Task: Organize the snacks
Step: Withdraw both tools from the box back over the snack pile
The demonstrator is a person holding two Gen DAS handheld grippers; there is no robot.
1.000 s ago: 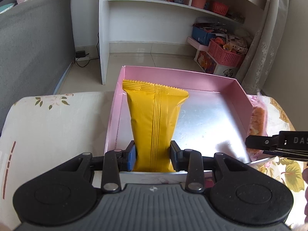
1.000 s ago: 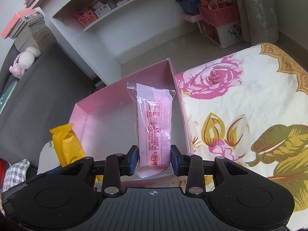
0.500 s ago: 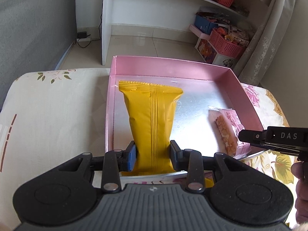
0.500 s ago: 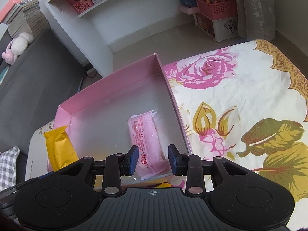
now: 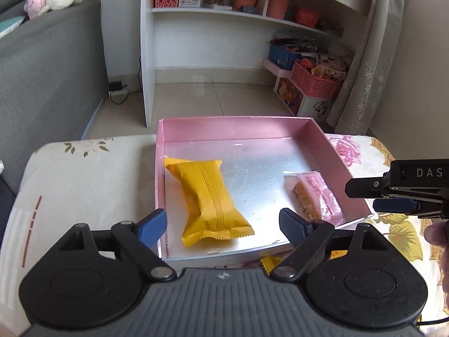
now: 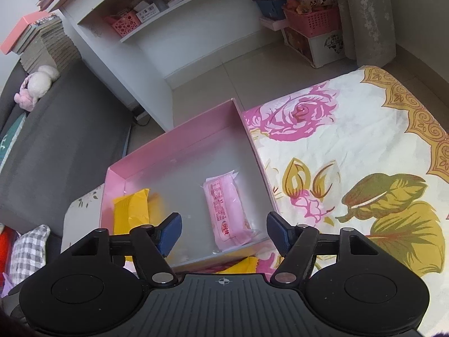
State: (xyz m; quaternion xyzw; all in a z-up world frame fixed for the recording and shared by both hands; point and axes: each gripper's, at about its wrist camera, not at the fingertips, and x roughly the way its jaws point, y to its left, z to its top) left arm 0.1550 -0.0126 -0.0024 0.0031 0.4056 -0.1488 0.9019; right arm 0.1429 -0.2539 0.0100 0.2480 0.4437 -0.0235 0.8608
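Pink box: yellow packet by its left wall, pink packet by its right. Both light, crinkly; grip mid-body. Left gripper and right gripper jaws just opened, empty.

A second yellow wrapper shows only a corner at lower centre of the left wrist view, the rest hidden behind the gripper body. In the right wrist view the yellow packet is partly covered by the gripper's finger. The right gripper is cut off by the frame's right edge. Print on the pink packet is too small to read.
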